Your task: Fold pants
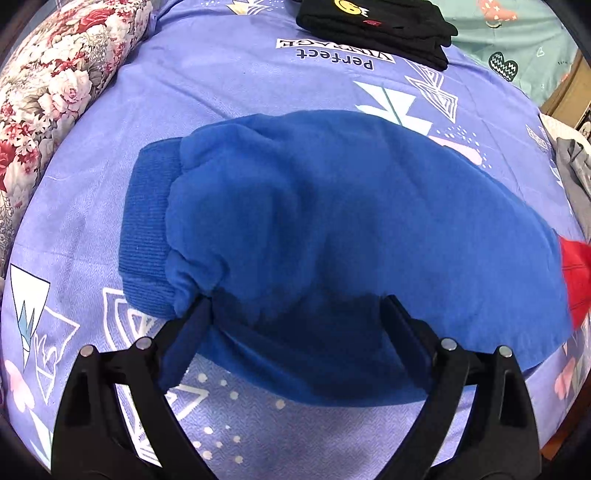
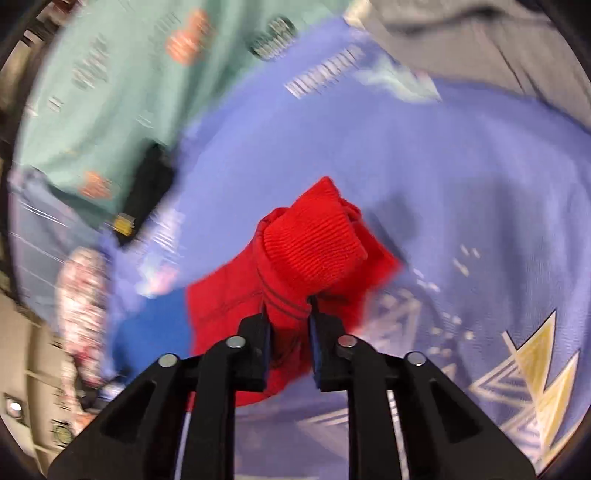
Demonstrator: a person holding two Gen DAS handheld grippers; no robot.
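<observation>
The pants are blue fleece with a red part. In the left wrist view the blue leg (image 1: 325, 229) lies flat on the purple bedsheet (image 1: 229, 92), its ribbed cuff (image 1: 147, 229) to the left. My left gripper (image 1: 297, 306) is open, its fingers straddling the near edge of the blue leg. A bit of red fabric (image 1: 576, 273) shows at the right edge. In the right wrist view my right gripper (image 2: 288, 306) is shut on the red leg (image 2: 295, 266) near its ribbed cuff (image 2: 314, 236), lifted above the sheet (image 2: 461, 177). The view is motion-blurred.
A folded black garment (image 1: 376, 26) with a yellow smiley lies at the far side. A floral pillow (image 1: 48, 92) runs along the left. A teal sheet (image 1: 517, 40) lies at the far right, and grey clothing (image 1: 572, 166) at the right edge.
</observation>
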